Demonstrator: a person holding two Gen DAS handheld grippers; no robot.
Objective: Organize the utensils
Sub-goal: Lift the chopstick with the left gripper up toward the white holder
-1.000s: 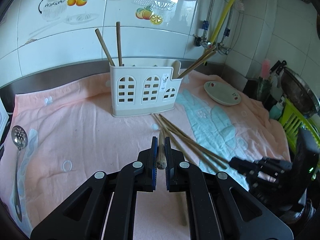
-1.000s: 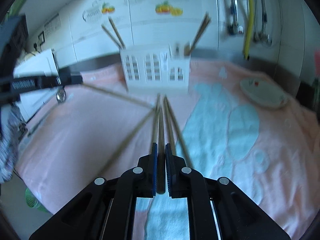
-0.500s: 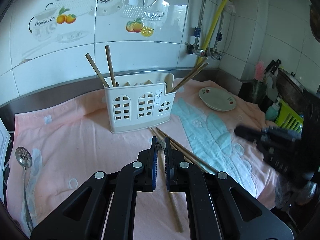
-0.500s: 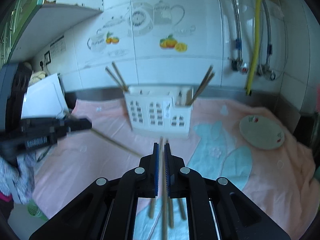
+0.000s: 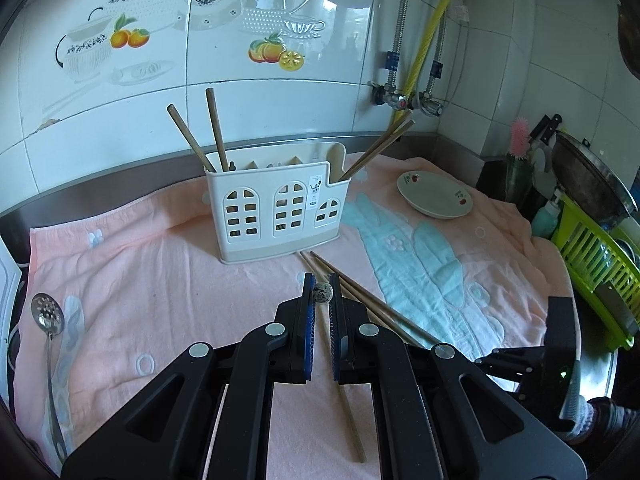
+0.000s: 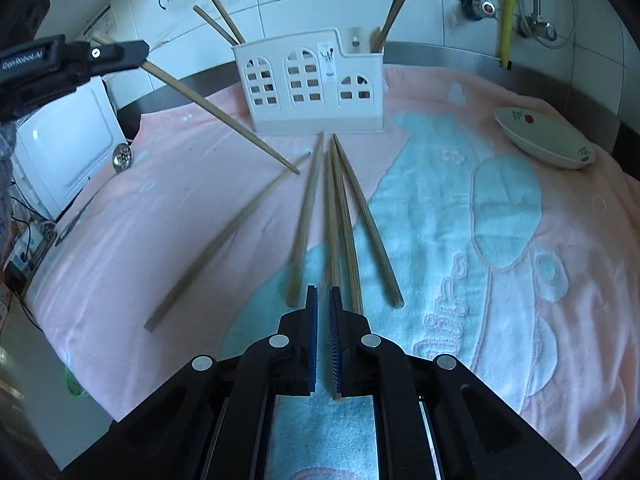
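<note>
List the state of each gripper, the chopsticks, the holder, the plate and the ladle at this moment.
left gripper: shut on one chopstick, lifted
right gripper: shut, nothing visibly clamped
loose chopsticks: flat on towel
utensil holder: upright, chopsticks at both ends
plate: empty
slotted ladle: flat on towel

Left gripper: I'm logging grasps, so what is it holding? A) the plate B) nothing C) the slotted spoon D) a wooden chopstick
D: the left gripper is shut on a wooden chopstick, which slants down toward the pink towel in the right wrist view.
</note>
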